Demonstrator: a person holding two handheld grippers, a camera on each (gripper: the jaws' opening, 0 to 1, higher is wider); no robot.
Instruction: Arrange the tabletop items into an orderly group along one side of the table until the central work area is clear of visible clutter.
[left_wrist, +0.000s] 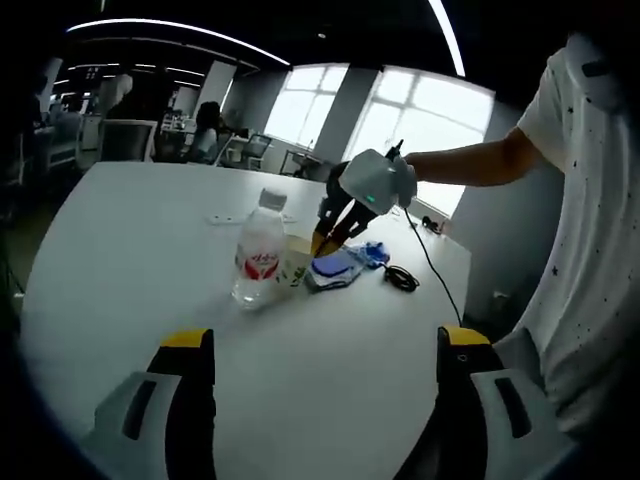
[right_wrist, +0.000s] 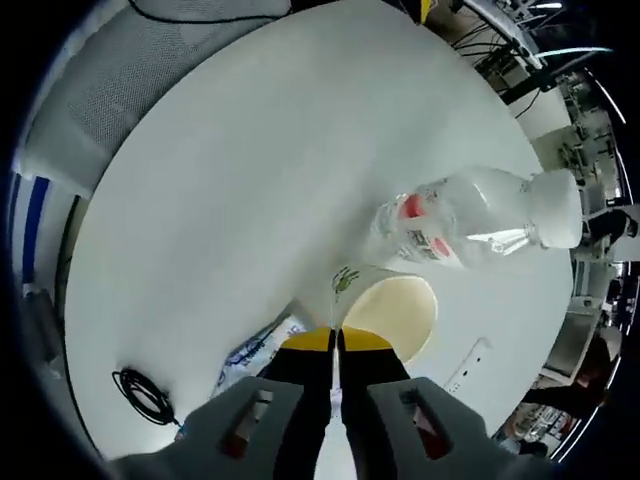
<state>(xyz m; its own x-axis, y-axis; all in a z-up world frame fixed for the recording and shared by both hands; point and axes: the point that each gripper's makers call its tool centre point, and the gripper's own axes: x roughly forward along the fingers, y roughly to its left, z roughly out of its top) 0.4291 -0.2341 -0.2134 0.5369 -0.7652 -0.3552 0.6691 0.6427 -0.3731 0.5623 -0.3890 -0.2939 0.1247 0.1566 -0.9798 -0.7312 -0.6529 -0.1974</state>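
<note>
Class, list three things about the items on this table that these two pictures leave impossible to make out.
1. Bottle label text: too small in left gripper view, warped in right gripper view.
2. What the right gripper pinches, if anything: its shut jaws cover the spot by the cup rim.
3. The blue item: partly behind the cup and gripper; identity unclear.

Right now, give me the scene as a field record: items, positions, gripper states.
surface: white table
bottle: clear plastic bottle, white cap, red label, upright
cup: paper cup, empty, beside the bottle
packet: blue and white packet, lying flat by the cup
cable: black cable, coiled past the packet
left gripper: open, holding nothing
right gripper: jaws together at the cup's rim
</note>
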